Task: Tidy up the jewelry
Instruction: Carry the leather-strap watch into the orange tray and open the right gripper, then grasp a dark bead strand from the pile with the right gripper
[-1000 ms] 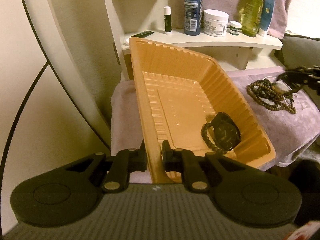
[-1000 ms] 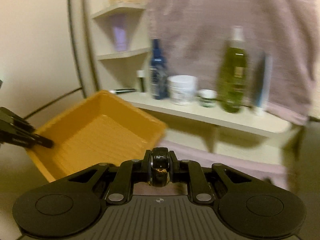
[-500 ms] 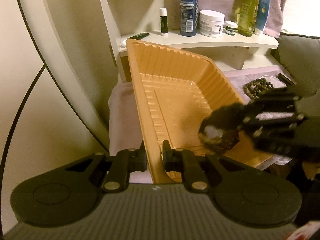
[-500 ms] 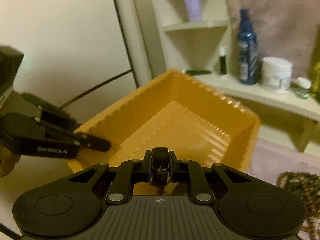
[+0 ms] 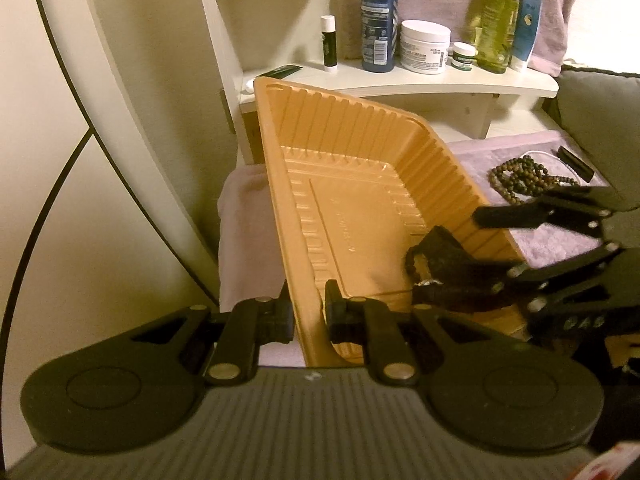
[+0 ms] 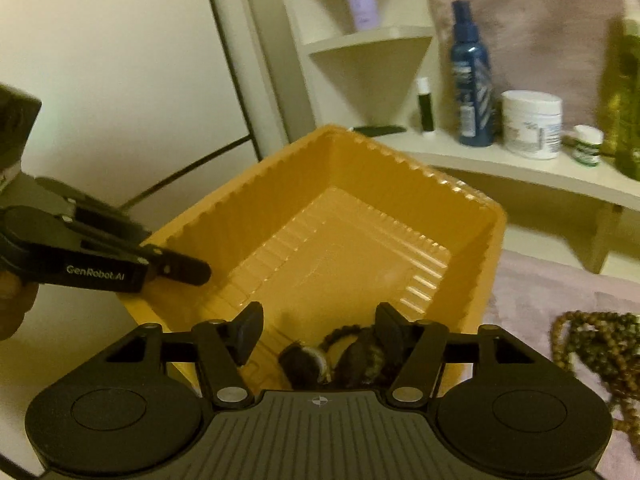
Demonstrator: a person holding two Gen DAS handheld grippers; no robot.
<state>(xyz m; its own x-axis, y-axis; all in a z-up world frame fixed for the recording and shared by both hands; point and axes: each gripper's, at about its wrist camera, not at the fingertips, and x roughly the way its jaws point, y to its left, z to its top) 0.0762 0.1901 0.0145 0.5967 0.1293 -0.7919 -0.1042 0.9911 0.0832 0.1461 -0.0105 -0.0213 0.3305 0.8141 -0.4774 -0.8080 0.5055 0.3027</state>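
Left tool (image 5: 307, 314) clamped on orange tray (image 5: 352, 208) rim. Right tool (image 6: 318, 334) just opened wide; dark watch (image 6: 306, 364) lying loose below, inside tray beside beaded bracelet (image 6: 340, 334).

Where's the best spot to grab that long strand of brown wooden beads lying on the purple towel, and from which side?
Judging by its pose, take the brown bead strand where its loops pile thickest, coming straight down from above. It lies slack in a flat heap on the purple towel, so no side gives an edge to pinch. The right gripper, its jaws just opened over the orange tray, is free and nearest.
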